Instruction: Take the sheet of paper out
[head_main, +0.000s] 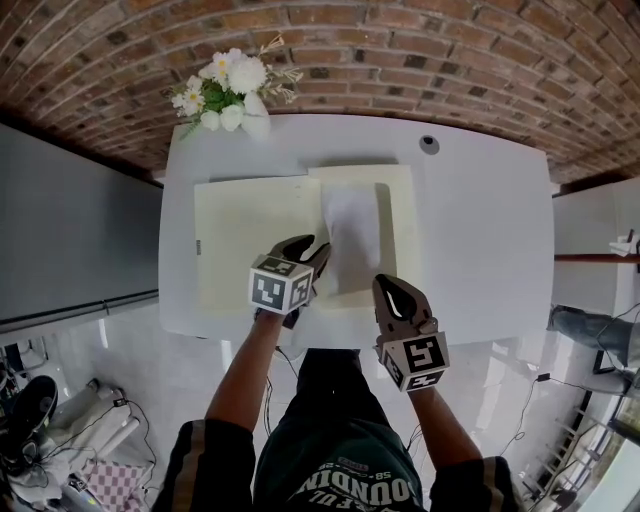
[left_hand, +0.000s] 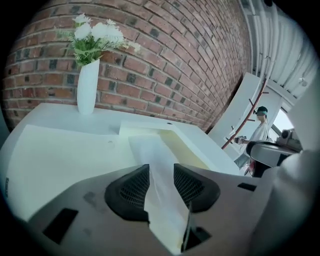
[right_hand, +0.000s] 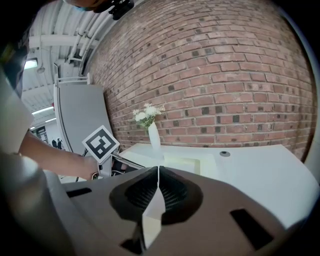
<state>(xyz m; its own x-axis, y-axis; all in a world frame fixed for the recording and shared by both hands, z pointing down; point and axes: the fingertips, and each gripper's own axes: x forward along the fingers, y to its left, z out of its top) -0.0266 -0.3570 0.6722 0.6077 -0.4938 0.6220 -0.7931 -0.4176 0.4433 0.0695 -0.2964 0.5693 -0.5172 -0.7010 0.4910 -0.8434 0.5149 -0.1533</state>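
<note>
Two marker cubes (head_main: 281, 287) (head_main: 415, 360): head view only.

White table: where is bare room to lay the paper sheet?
Bare: the wide patch between the pale yellow folder and the table's right edge, below the small dark round hole. Crowded: around the folder and the white flower vase.

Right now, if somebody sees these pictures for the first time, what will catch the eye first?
A white sheet sticks out of a pale yellow folder in the middle of the white table. The left claw stands open around the sheet's near part, while the right claw is shut on what looks like the folder's near edge. At the table's far edge, a vase of white flowers stands before the brick wall.
</note>
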